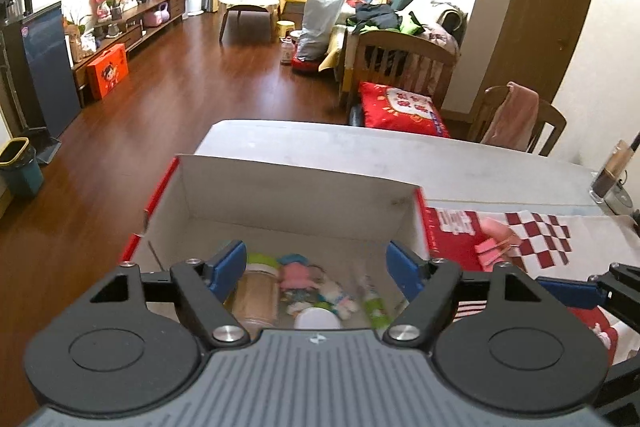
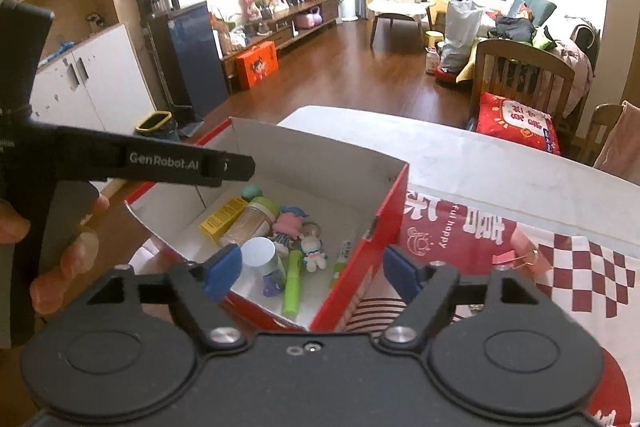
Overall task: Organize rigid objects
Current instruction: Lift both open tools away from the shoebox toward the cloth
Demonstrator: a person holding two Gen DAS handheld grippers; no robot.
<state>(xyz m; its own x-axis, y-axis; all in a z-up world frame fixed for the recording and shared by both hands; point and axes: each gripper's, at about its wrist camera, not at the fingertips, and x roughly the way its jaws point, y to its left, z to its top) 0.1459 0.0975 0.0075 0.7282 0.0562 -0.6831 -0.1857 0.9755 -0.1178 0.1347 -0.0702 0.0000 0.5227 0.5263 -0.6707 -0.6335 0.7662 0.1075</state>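
A red cardboard box with a white inside (image 1: 288,195) (image 2: 320,163) sits on the table. In it lie a clear bottle with a green cap (image 1: 256,291) (image 2: 252,219), a yellow carton (image 2: 222,219), a white cup (image 2: 260,255), small dolls (image 1: 320,287) (image 2: 296,227) and a green tube (image 2: 292,283). My left gripper (image 1: 316,267) is open and empty above the box's near end. My right gripper (image 2: 312,267) is open and empty over the box's near right corner. A pink binder clip (image 1: 496,241) (image 2: 524,255) lies on the cloth to the right of the box.
A red and white patterned cloth (image 1: 532,239) (image 2: 580,267) covers the table right of the box. The left gripper's handle and the hand holding it (image 2: 60,187) show at the left. A glass (image 1: 612,175) stands at the table's far right. A wooden chair (image 1: 516,119) is behind the table.
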